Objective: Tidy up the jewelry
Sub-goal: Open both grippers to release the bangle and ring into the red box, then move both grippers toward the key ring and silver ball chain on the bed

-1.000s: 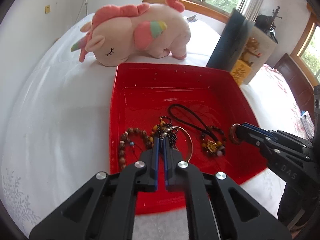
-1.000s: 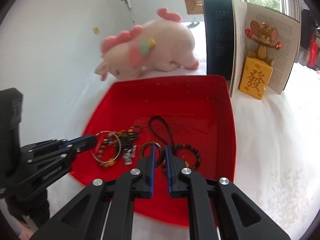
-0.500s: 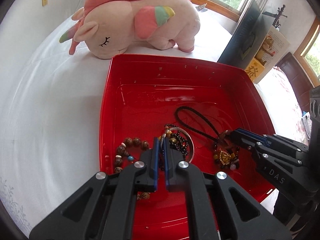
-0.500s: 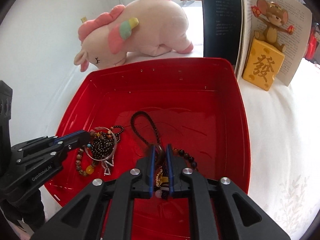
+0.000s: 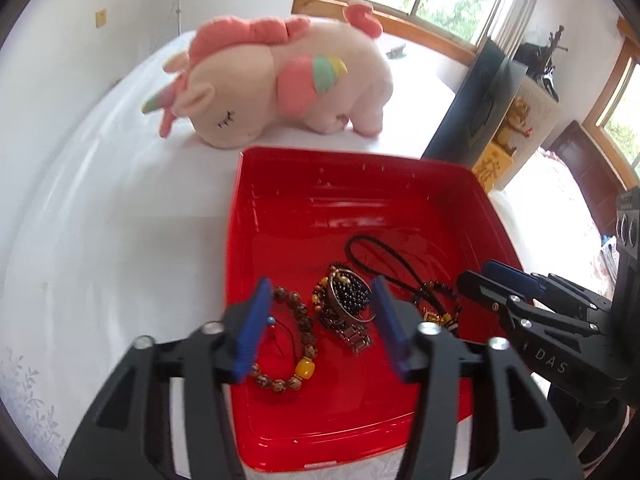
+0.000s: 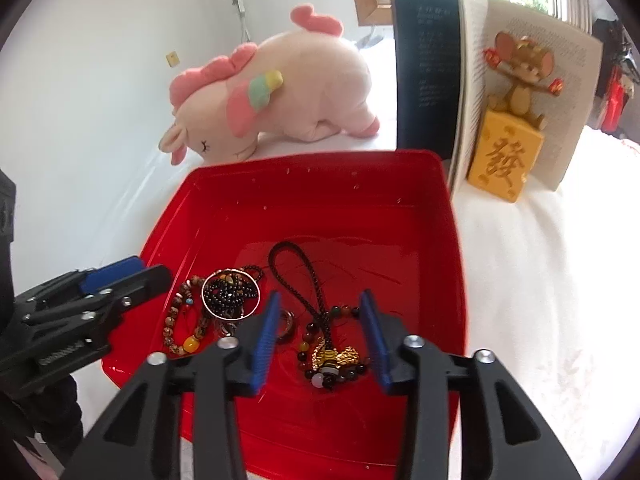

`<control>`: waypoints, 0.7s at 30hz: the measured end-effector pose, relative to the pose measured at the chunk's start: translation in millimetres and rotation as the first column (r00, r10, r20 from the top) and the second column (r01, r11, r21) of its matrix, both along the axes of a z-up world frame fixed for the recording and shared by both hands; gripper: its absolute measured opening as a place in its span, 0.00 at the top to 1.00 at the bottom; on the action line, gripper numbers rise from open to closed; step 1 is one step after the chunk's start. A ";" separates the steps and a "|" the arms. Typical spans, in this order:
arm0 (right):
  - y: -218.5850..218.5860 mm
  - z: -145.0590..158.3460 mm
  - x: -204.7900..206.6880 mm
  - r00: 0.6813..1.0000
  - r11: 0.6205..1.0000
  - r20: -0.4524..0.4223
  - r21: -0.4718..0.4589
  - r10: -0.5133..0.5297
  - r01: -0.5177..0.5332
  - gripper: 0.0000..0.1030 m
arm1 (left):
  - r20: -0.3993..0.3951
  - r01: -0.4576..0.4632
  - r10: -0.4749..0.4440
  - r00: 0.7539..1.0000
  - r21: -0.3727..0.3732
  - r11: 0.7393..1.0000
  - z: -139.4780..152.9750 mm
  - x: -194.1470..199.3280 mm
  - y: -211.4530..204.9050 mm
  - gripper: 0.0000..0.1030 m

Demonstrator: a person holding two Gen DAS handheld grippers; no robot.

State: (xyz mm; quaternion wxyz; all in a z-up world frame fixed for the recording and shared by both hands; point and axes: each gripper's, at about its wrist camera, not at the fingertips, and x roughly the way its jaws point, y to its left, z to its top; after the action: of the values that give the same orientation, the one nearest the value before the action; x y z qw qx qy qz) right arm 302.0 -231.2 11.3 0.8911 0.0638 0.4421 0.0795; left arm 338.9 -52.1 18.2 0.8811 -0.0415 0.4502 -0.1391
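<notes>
A red tray [image 5: 236, 240] on the white bedcover holds the jewelry. My left gripper [image 5: 320, 284] hovers over its near left part, jaws opening, pads touching nothing. Below it lie a wooden bead bracelet [image 5: 300, 344] with a yellow bead and a silver bangle [image 5: 348, 292] tangled with dark beads. My right gripper [image 6: 320, 297] is also opening, above a black cord [image 6: 300, 280] joined to a bead bracelet and gold charm [image 6: 332, 356]. A brown ring [image 6: 286, 322] lies by its left finger. Each gripper shows in the other's view: the right gripper [image 5: 478, 274], the left gripper [image 6: 150, 270].
A pink plush unicorn [image 5: 280, 84] lies just behind the tray. An open book [image 6: 432, 60] stands at the tray's far right corner, with a yellow mouse figurine [image 6: 508, 148] in front of it. Windows line the back wall. White bedcover [image 5: 120, 220] surrounds the tray.
Both grippers were shut on jewelry and now stand open. The bangle cluster and the cord bracelet lie loose on the tray floor. Both views have pulled back a little.
</notes>
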 end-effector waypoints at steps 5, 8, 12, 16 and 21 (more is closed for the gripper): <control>-4.3 17.4 -14.5 0.997 0.999 0.067 -0.025 -0.023 0.025 0.32 | 0.045 -0.019 0.020 0.999 -0.010 1.000 15.8 -12.5 4.7 0.32; -5.1 25.9 -24.4 0.995 0.998 0.091 -0.041 -0.035 0.039 0.21 | 0.069 -0.023 0.022 0.997 0.011 1.000 23.1 -22.3 4.9 0.23; -5.1 33.4 -37.8 0.994 0.997 0.105 -0.056 -0.041 0.047 0.17 | 0.090 -0.028 0.025 0.996 0.025 0.999 30.0 -36.0 8.2 0.16; -4.8 37.5 -48.8 0.992 0.997 0.113 -0.061 -0.047 0.054 0.11 | 0.116 -0.036 0.031 0.993 0.045 0.998 34.3 -49.6 13.0 0.13; -7.1 44.2 -66.8 0.989 0.995 0.139 -0.069 -0.056 0.066 0.04 | 0.118 -0.040 0.032 0.993 0.069 0.997 33.6 -65.6 19.6 0.12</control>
State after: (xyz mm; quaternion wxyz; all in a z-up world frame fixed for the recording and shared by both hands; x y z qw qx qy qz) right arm 235.2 -238.2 55.5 0.9231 0.0391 0.3804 0.0403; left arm 273.3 -32.4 51.8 0.9091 -0.0101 0.4017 -0.1093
